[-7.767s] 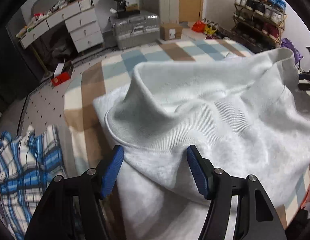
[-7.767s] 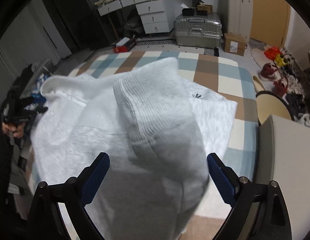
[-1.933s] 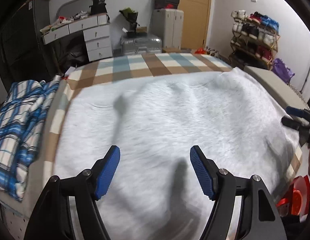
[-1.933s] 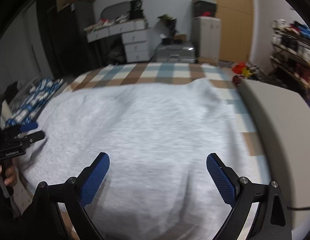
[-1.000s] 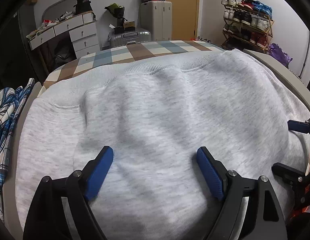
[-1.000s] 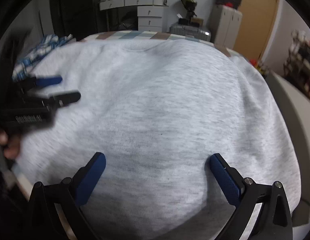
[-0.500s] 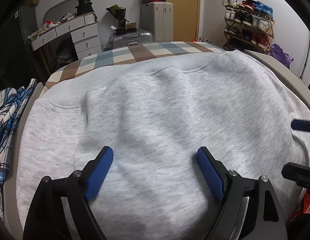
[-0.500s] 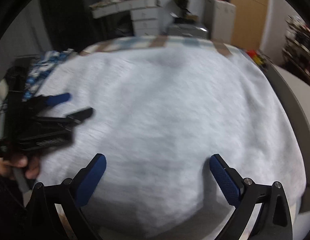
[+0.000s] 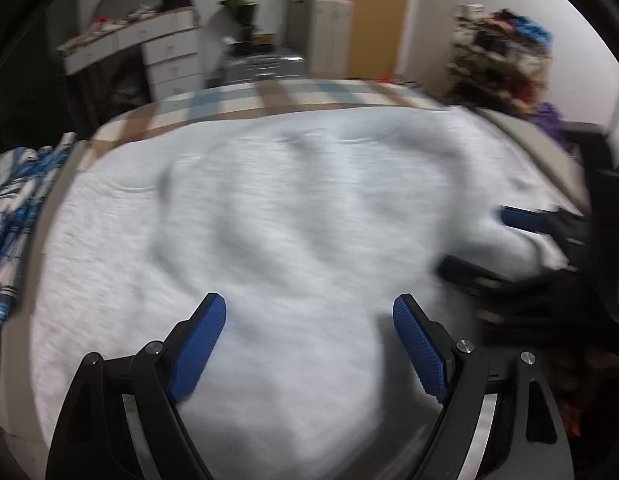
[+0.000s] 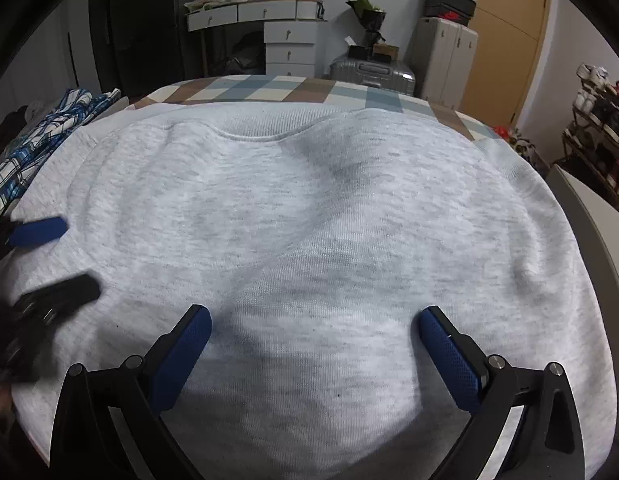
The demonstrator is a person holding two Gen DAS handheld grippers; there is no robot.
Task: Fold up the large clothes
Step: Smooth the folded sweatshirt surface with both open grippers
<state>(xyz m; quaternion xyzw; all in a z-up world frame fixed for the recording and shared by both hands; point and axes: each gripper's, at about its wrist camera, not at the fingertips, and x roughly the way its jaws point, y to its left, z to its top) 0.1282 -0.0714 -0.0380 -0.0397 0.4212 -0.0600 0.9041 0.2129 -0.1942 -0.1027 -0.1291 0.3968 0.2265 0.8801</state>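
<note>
A large light grey sweatshirt (image 10: 329,220) lies spread flat over a bed, its ribbed hem or collar edge (image 10: 253,128) at the far side. My left gripper (image 9: 307,304) hovers open over the near part of the sweatshirt (image 9: 301,208), with nothing between its blue pads. My right gripper (image 10: 315,314) also stands open just above the cloth, gripping nothing. In the blurred left wrist view, the right gripper (image 9: 489,242) shows at the right edge over the fabric. The left gripper (image 10: 61,258) shows at the left edge of the right wrist view.
A checked blue, brown and cream blanket (image 10: 269,88) covers the bed. A blue plaid shirt (image 10: 41,136) lies bunched at the bed's left side. A grey panel (image 10: 585,204) borders the right. Beyond stand a white dresser (image 10: 289,40), a silver suitcase (image 10: 373,74) and a shoe rack (image 9: 505,52).
The left wrist view has pulled back a little and gone blurred, and the right gripper reaches further onto the sweatshirt in it. Both grippers stay open. The sweatshirt lies as before.
</note>
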